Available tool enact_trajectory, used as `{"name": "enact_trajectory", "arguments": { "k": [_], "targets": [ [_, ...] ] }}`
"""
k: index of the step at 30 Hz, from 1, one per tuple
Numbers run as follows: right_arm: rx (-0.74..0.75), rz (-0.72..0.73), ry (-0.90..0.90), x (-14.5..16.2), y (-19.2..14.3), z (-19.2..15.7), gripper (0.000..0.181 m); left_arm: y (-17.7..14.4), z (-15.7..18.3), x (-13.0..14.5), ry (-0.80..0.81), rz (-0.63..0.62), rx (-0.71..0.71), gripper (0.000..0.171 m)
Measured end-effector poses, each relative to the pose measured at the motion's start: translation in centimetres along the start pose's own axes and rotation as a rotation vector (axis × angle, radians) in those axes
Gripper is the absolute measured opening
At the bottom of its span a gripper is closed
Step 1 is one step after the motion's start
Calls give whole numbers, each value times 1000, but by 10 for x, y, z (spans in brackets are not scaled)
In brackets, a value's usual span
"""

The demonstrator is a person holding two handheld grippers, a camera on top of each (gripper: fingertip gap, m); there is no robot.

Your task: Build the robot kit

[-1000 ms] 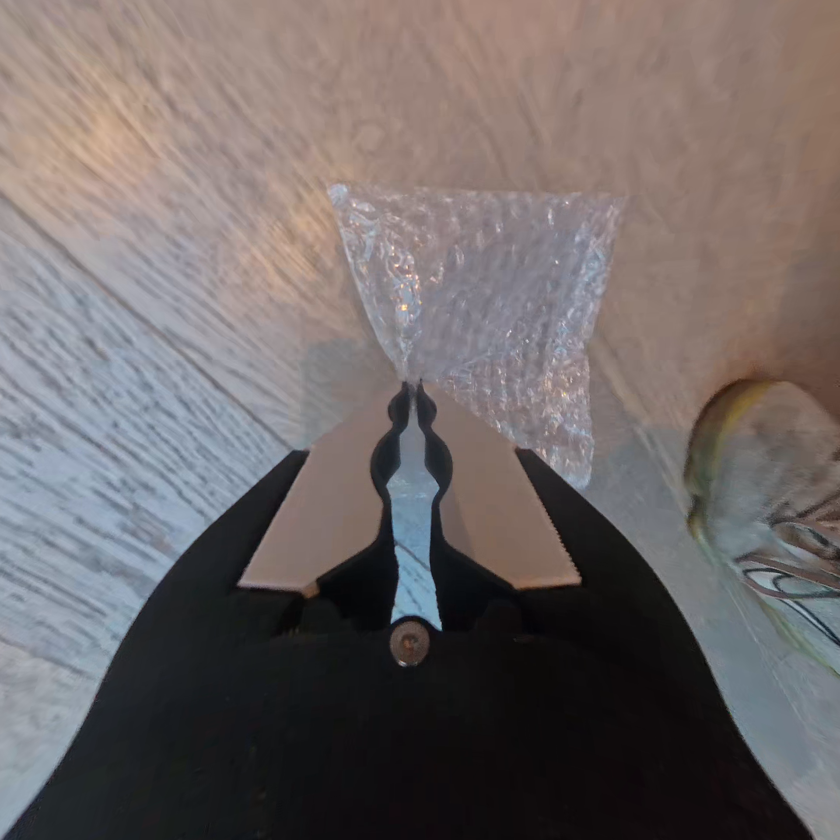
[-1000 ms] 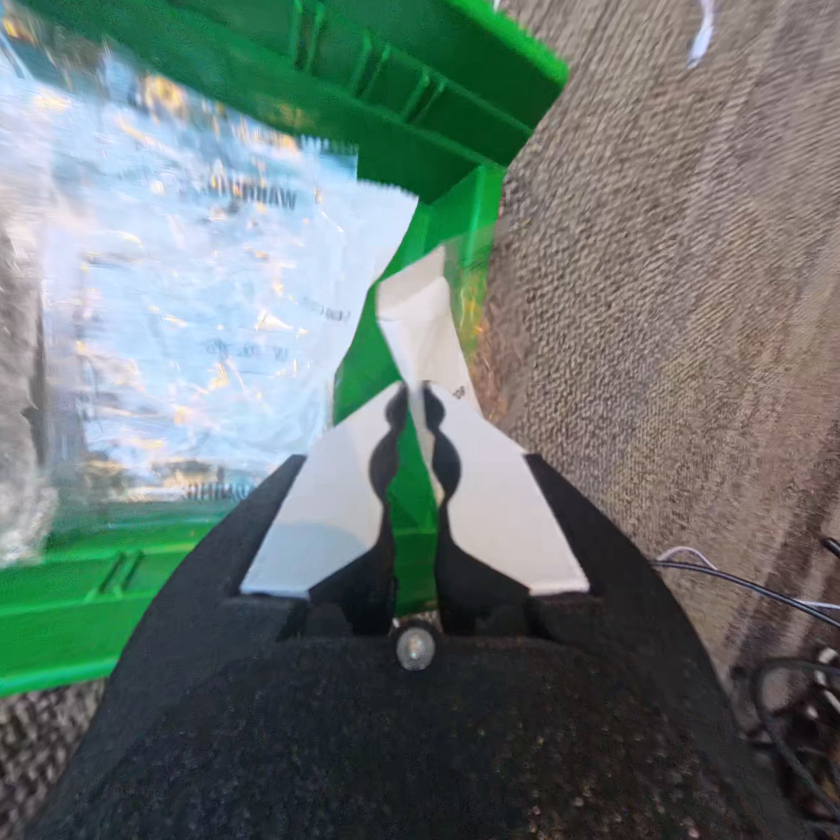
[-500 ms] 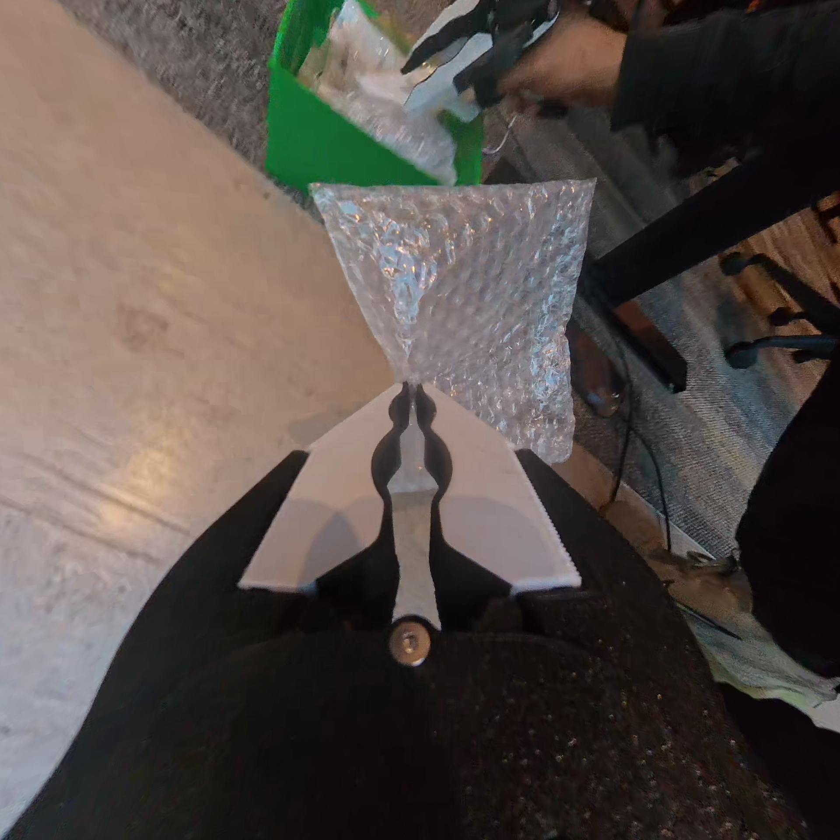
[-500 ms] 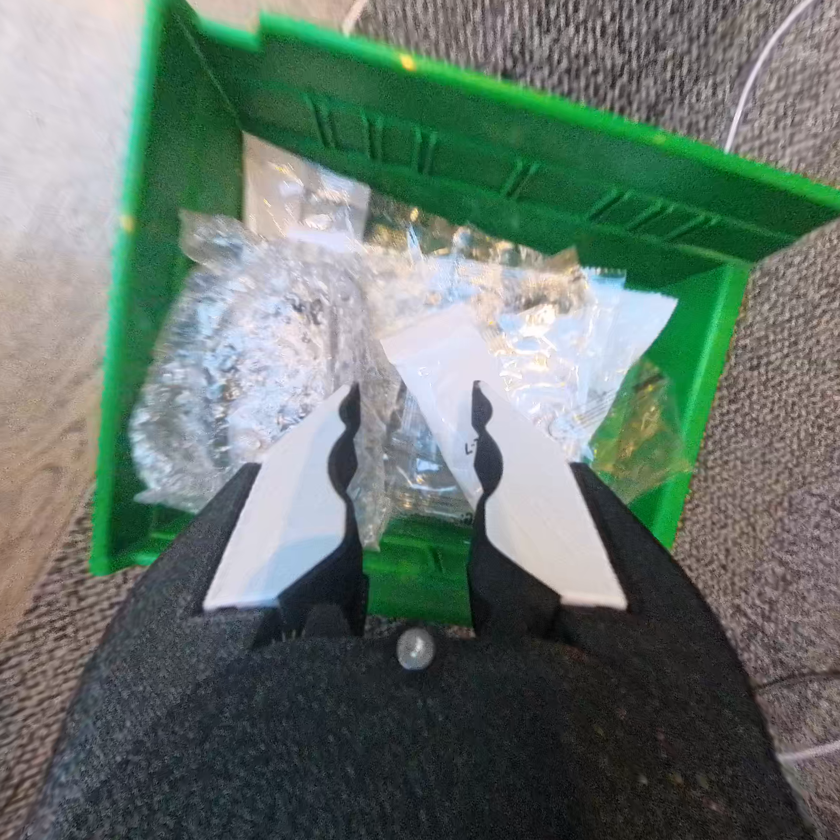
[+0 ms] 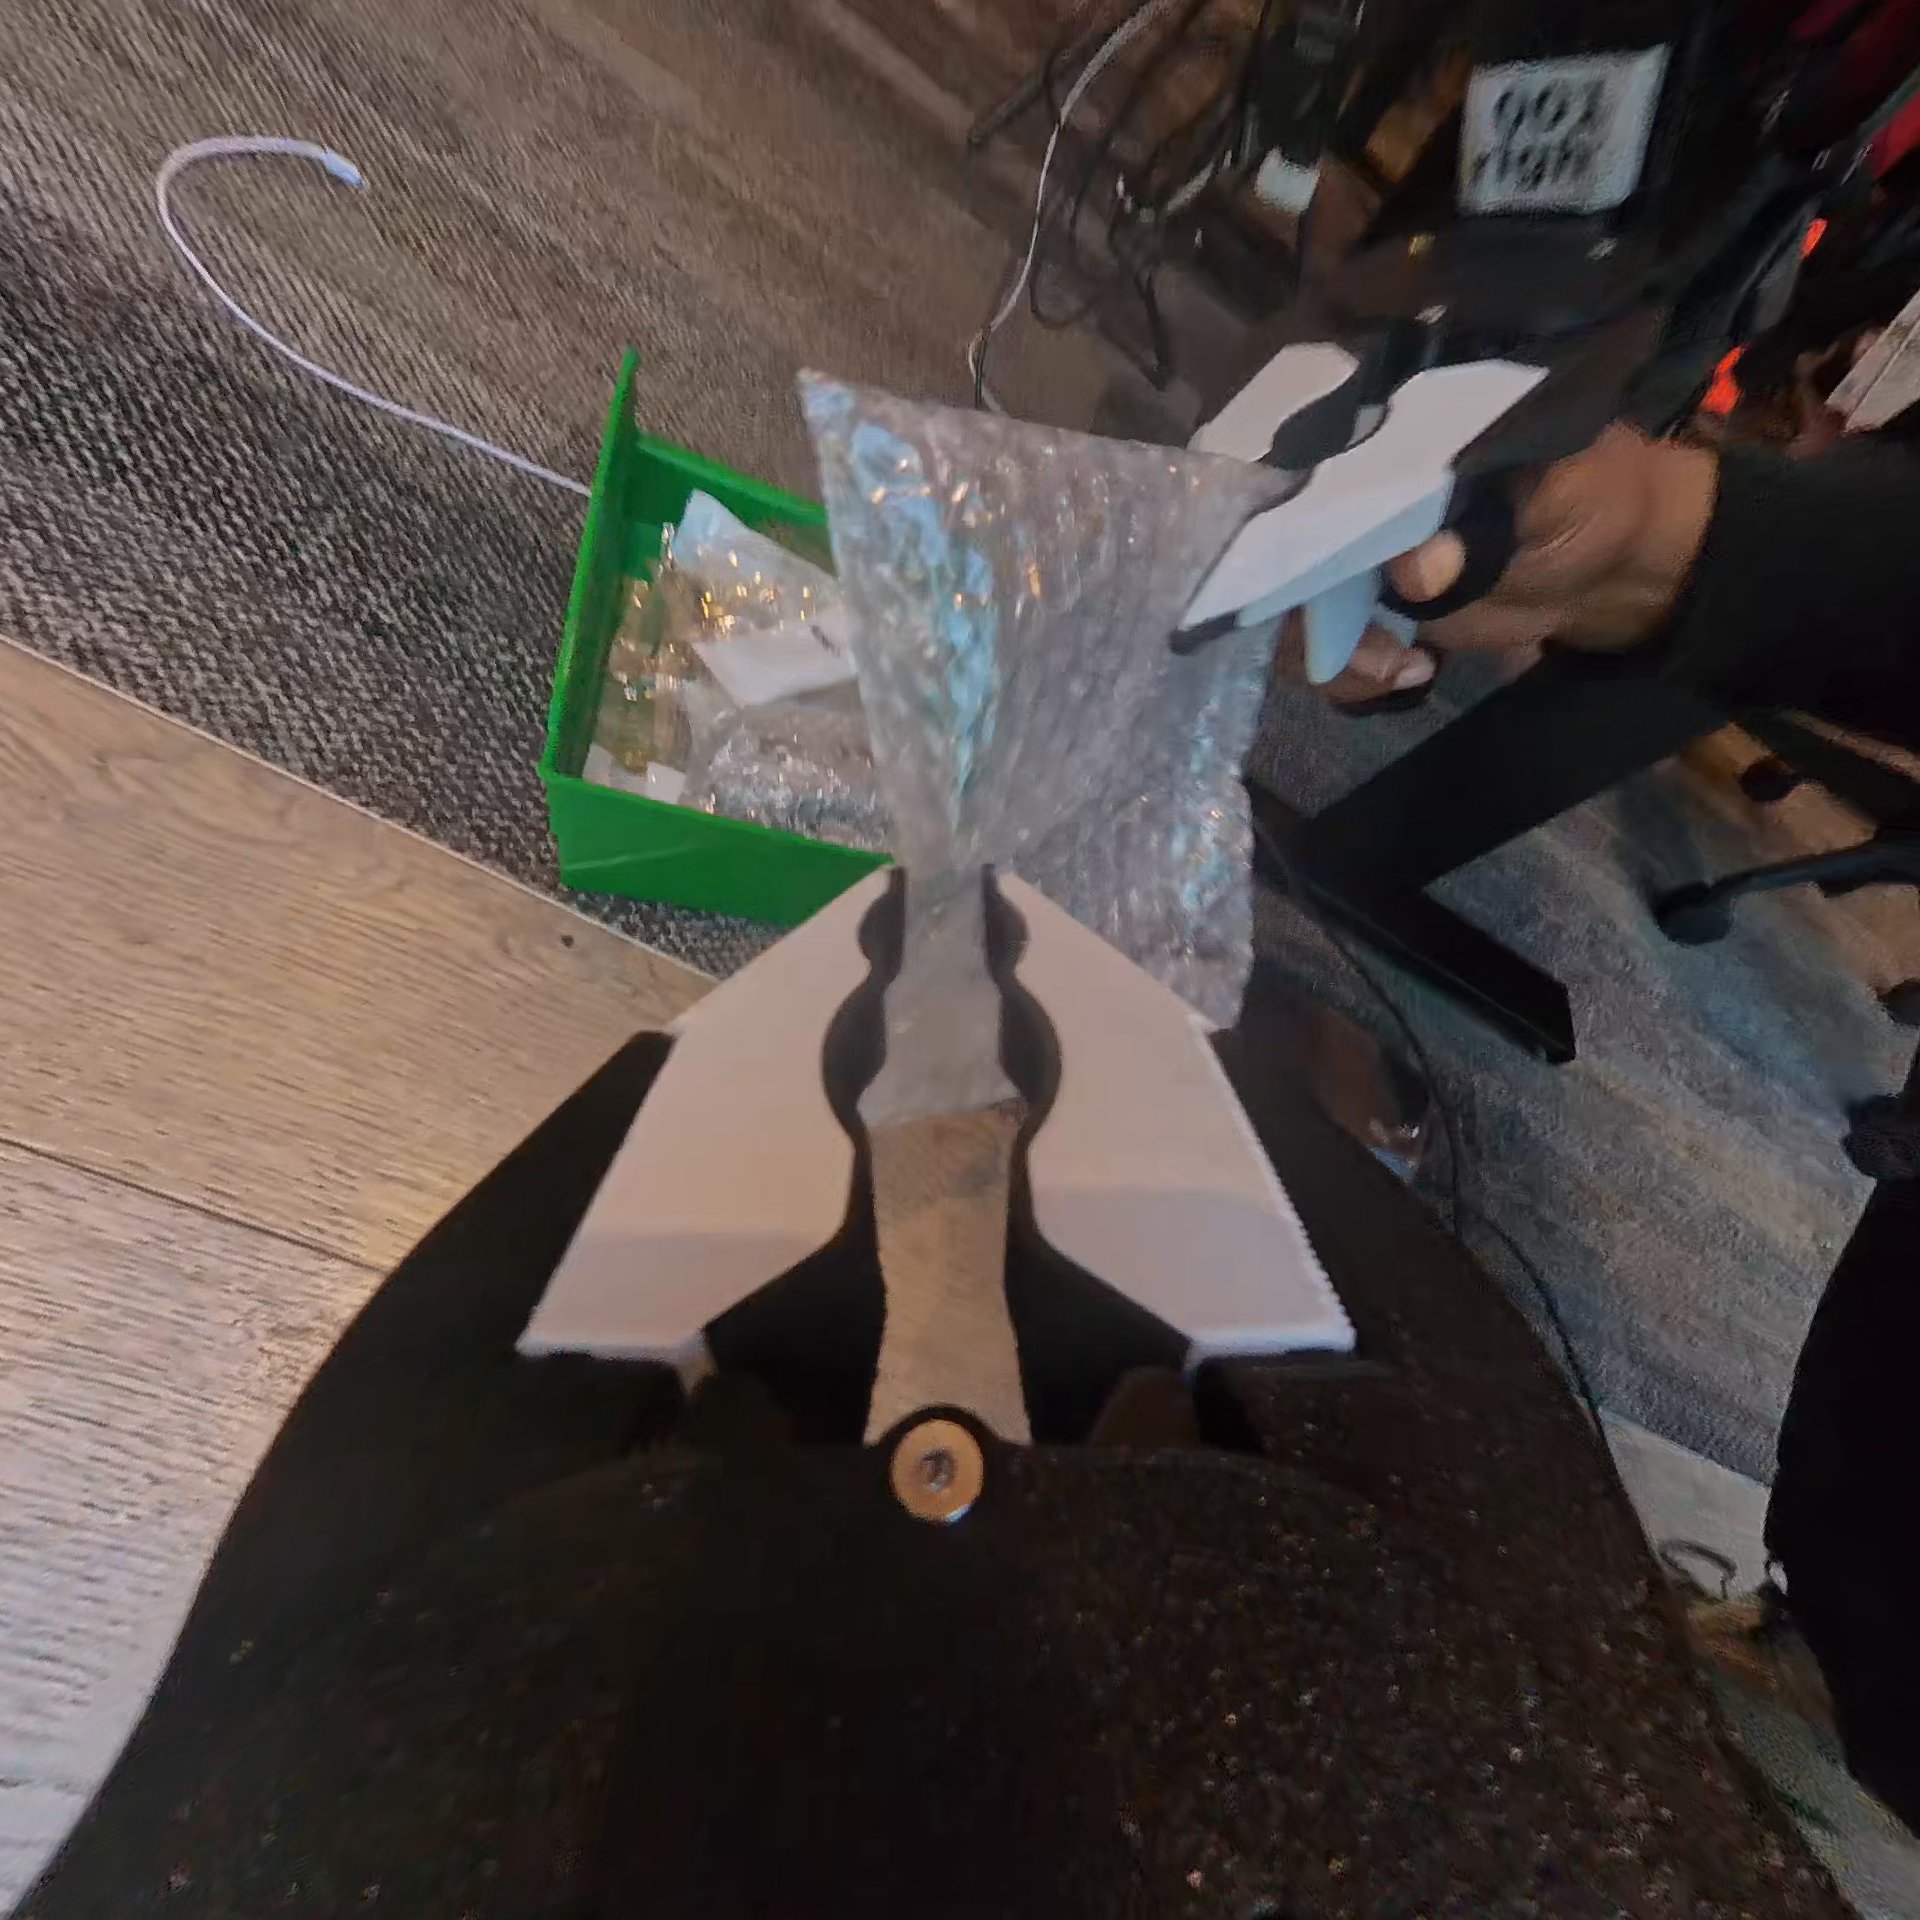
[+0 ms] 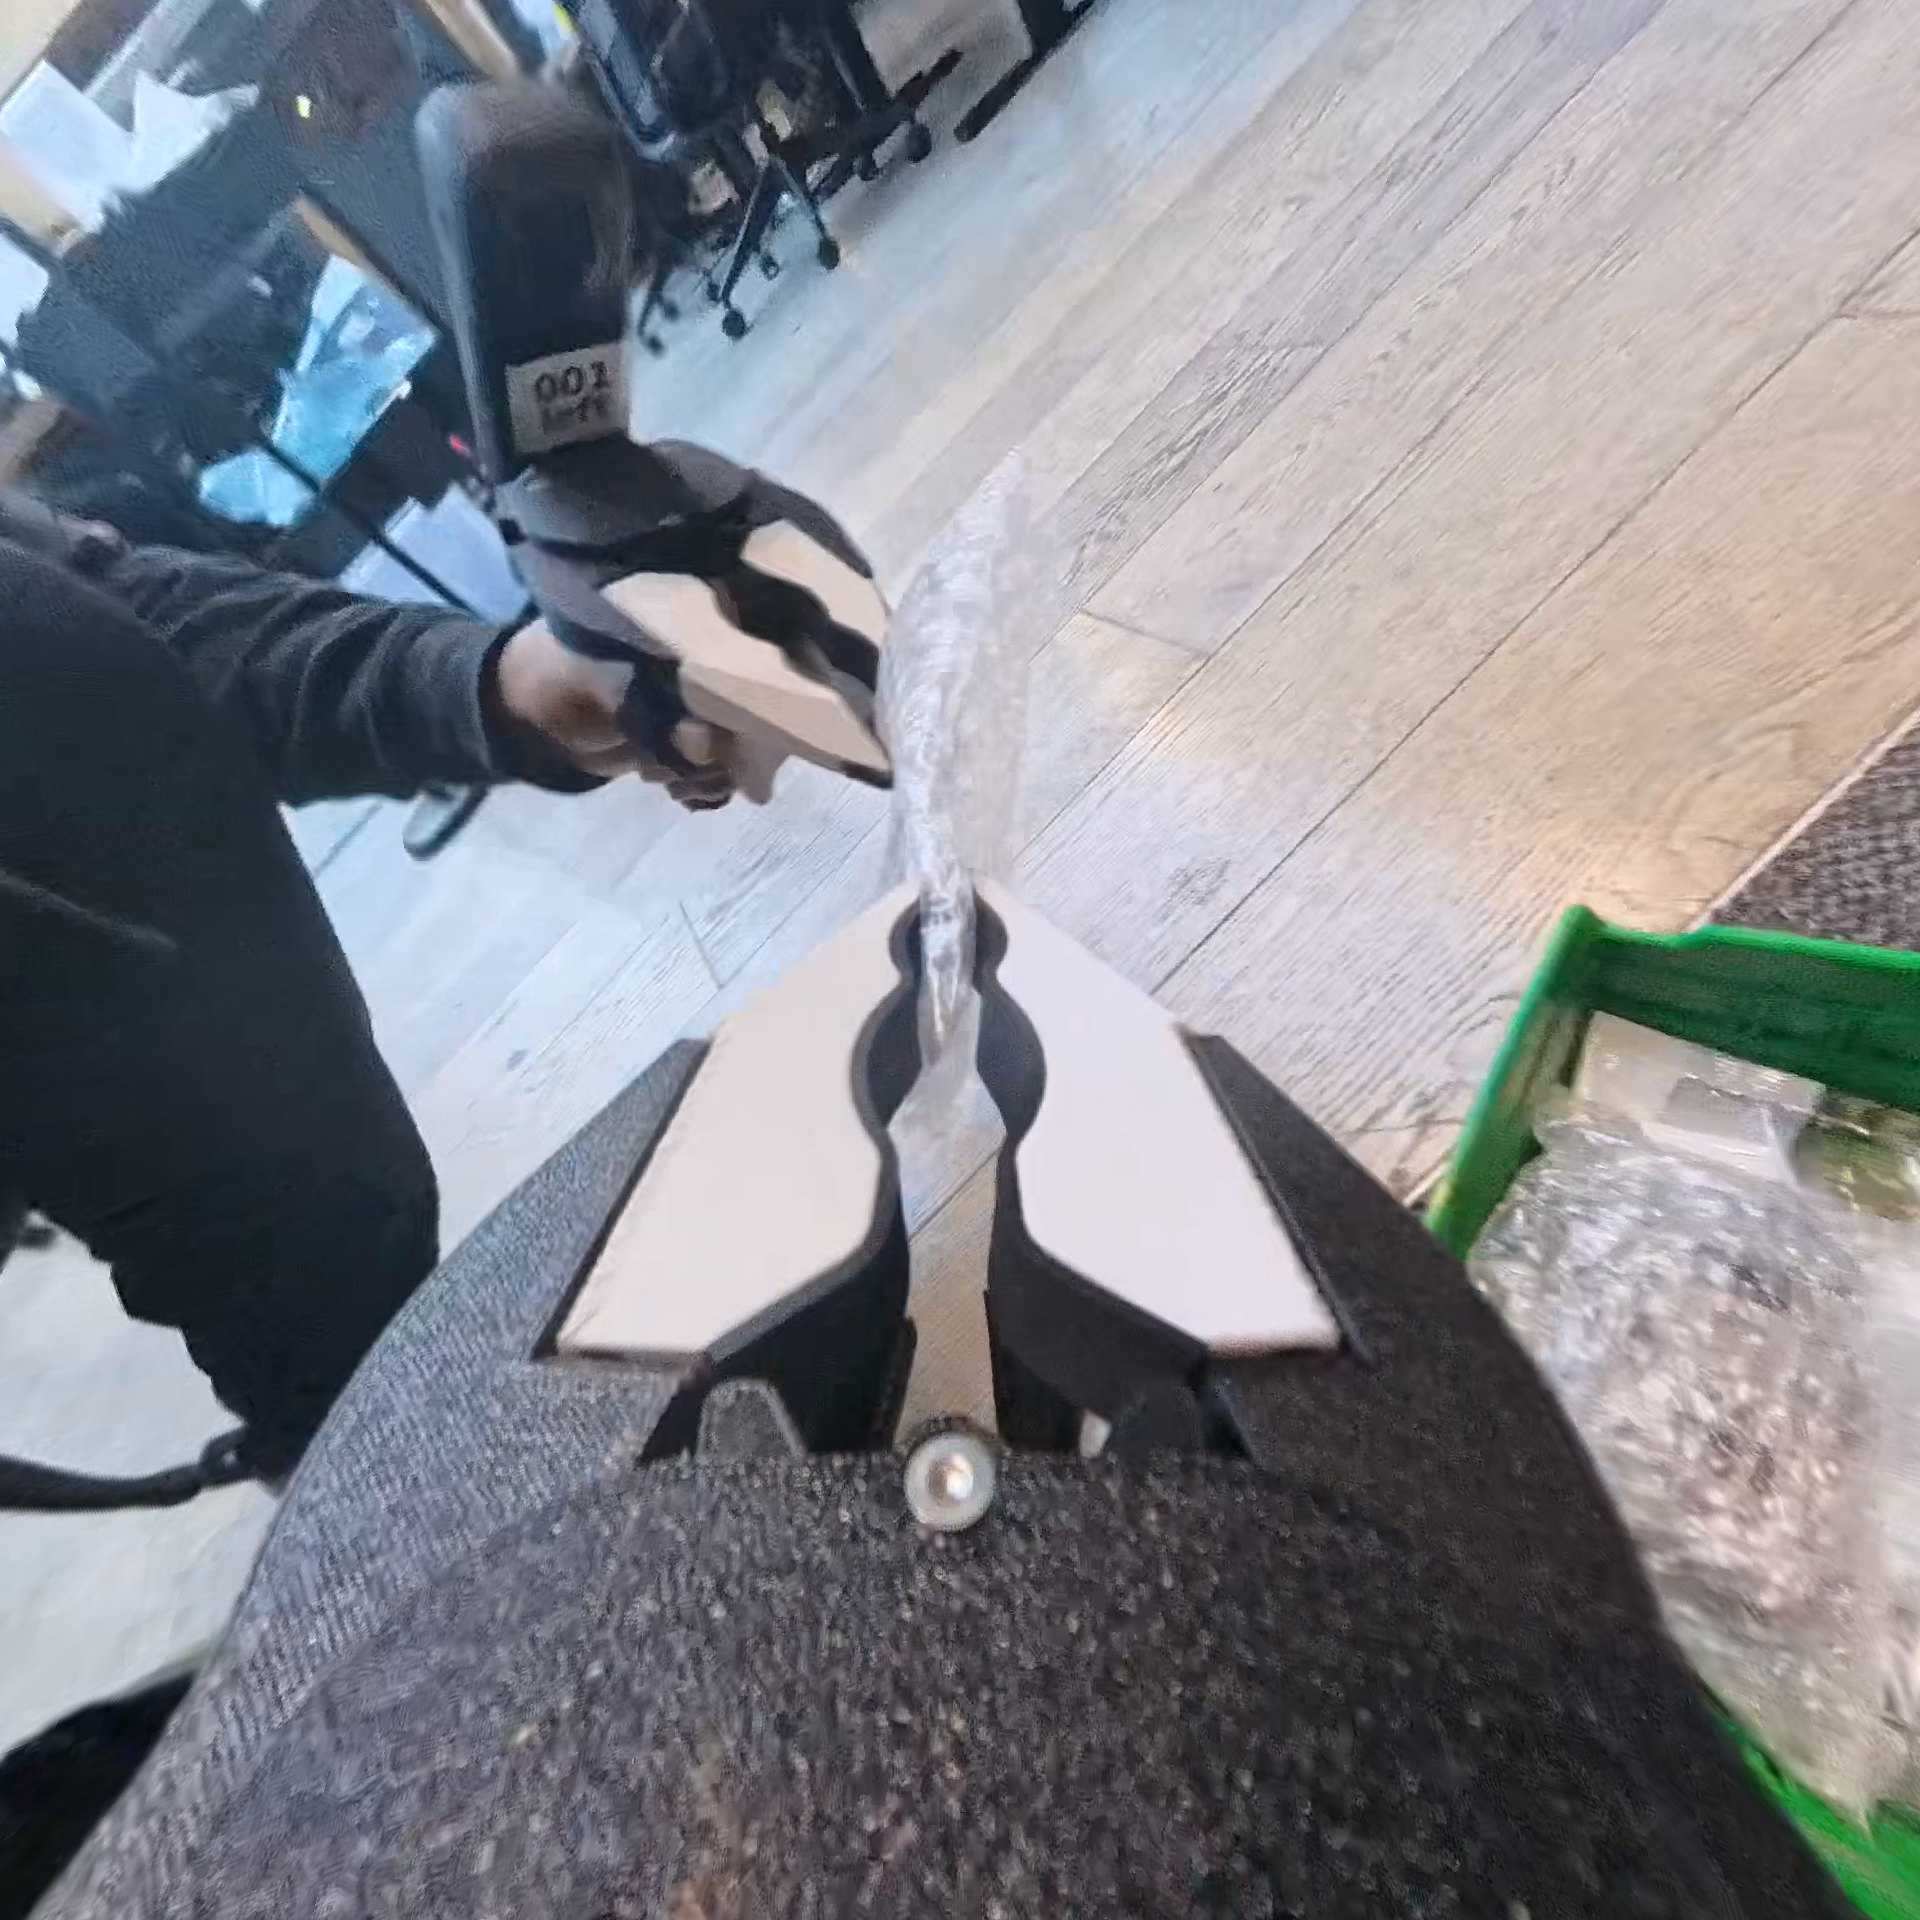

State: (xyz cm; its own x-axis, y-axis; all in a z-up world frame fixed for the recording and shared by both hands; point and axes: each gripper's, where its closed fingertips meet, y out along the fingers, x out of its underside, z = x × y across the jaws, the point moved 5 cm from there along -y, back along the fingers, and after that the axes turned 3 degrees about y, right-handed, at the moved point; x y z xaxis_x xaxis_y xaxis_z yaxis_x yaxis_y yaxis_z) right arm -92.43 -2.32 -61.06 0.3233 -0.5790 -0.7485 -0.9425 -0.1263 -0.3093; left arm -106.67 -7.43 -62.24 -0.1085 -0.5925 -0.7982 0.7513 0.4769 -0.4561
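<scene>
A clear bubble-wrap bag (image 5: 1039,644) hangs in the air between both grippers. My left gripper (image 5: 942,883) is shut on its near corner, jaws slightly parted by the plastic. My right gripper (image 5: 1236,530), held by a hand in a black sleeve, meets the bag's far upper corner. In the right wrist view my right gripper (image 6: 948,914) is shut on the bag's edge (image 6: 935,707), and my left gripper (image 6: 883,696) grips it farther along. A green bin (image 5: 592,665) filled with clear plastic packets stands on grey carpet below the bag.
The bin's rim (image 6: 1714,987) is at my right gripper's right side. Pale wood flooring (image 5: 260,987) borders the carpet. A white cable (image 5: 260,332) lies on the carpet. A black desk foot (image 5: 1455,935), cables and office chairs (image 6: 769,156) stand around. Some 7 cm of space lies between my two pairs of fingers.
My right gripper let go of a white packet over the bin, opened, then swung away and shut on the bubble-wrap bag. My left gripper kept the bag and swung toward the bin.
</scene>
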Motion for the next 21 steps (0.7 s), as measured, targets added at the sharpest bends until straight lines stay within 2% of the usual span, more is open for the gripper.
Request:
{"name": "enact_trajectory", "arguments": {
  "k": [2,4,6,7,9,10,12,13,15,17,19,21],
  "targets": [
    [60,96,126,-6,-25,37,2,-8,-8,-4,-39,44,-35,40],
    [209,125,206,2,-49,87,2,-15,-17,3,-44,41,-67,44],
    [399,81,284,26,-65,142,2,-17,-22,12,-70,22,-77,46],
    [536,13,286,43,-73,170,4,-17,-23,17,-84,10,-72,47],
    [802,-90,187,64,-93,210,18,-18,-21,24,-75,-17,-76,48],
    [907,-148,122,70,-104,221,34,-20,-20,26,-57,-30,-81,48],
    [1024,-201,58,73,-124,227,84,-23,-16,31,-30,-50,-84,48],
    [1030,-190,66,71,-133,223,94,-25,-15,34,-23,-59,-83,48],
    [1038,-132,90,67,-152,205,99,-28,-16,38,-8,-80,-93,48],
    [984,-89,226,78,-161,183,97,-29,-19,37,14,-98,-101,48],
    [914,-98,385,102,-150,166,95,-26,-26,28,63,-115,-117,48],
    [789,-143,575,128,-118,157,94,-21,-32,11,111,-100,-134,48]
  ]
}}
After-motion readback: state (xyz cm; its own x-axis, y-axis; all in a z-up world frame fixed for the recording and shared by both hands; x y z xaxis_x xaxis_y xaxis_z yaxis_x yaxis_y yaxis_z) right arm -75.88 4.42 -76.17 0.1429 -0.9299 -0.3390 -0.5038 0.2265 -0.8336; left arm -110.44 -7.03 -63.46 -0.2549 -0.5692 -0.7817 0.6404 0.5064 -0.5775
